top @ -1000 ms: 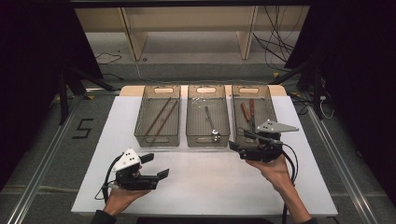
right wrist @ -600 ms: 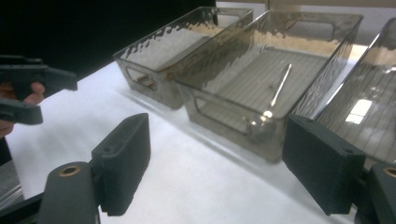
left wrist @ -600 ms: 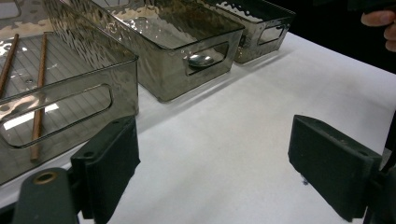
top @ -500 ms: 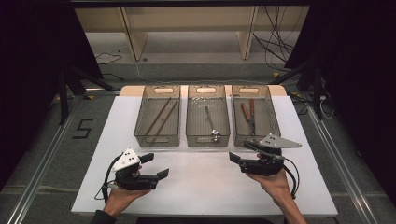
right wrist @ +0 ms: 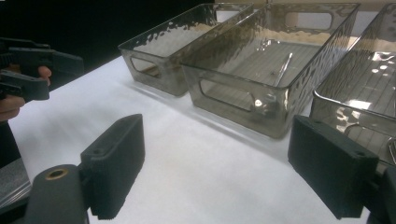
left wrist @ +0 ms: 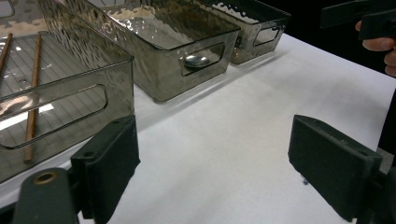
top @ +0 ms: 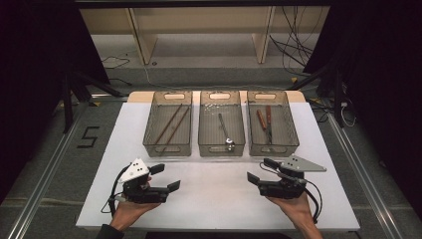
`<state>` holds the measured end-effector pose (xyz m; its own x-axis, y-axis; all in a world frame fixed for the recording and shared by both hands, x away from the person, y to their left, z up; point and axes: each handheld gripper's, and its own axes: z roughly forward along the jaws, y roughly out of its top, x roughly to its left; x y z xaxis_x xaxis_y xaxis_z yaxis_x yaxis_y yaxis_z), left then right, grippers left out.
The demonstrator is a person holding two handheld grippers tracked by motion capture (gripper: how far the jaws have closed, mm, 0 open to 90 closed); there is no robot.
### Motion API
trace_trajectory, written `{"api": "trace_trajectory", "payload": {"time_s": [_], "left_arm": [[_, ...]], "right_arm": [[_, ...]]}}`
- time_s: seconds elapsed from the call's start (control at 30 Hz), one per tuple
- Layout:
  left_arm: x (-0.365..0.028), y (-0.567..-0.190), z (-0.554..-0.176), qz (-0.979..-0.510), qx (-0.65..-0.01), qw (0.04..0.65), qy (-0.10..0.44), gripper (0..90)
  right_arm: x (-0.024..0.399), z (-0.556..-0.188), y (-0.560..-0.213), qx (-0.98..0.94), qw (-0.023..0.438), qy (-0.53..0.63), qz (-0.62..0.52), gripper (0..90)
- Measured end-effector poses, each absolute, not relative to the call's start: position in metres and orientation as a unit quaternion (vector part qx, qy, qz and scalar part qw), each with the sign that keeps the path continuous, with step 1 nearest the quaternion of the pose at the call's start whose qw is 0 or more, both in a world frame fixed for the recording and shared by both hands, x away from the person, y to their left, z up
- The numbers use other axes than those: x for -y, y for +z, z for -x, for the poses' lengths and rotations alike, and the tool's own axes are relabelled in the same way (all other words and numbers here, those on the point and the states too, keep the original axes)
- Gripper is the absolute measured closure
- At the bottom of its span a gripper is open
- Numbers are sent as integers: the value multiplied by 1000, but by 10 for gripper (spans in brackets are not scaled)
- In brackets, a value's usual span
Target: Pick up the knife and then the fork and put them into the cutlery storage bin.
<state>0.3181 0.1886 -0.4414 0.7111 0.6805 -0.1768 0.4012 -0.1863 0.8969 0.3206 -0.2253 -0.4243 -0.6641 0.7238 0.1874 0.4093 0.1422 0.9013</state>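
Three smoky clear bins stand in a row at the far side of the white table (top: 214,199). Two brown chopsticks (top: 171,124) lie in the left bin (top: 167,148), a metal spoon (top: 224,130) in the middle bin (top: 221,148), and wooden-handled cutlery (top: 266,122) in the right bin (top: 273,148). My left gripper (top: 166,178) rests low at the near left, open and empty, its jaws (left wrist: 212,126) wide apart over bare table. My right gripper (top: 259,171) sits at the near right, in front of the right bin. Its jaws (right wrist: 217,126) have just been opening, with nothing between them.
The bins' front walls, with handle slots, face both grippers across a strip of bare white table. Beyond the table are a wooden shelf frame (top: 199,30) and loose cables (top: 298,50) on the floor. A "5" mark (top: 88,137) is on the floor at the left.
My right gripper has come back from the right bin's front edge toward the near side and sunk close to the table. The left gripper has stayed put.
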Motion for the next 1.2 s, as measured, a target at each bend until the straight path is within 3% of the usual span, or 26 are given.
{"api": "trace_trajectory", "payload": {"time_s": [1.2], "left_arm": [[-188, -442, -318, -758, -355, 531, 129, 159]], "right_arm": [[234, -308, -437, -734, 164, 532, -388, 169]]}}
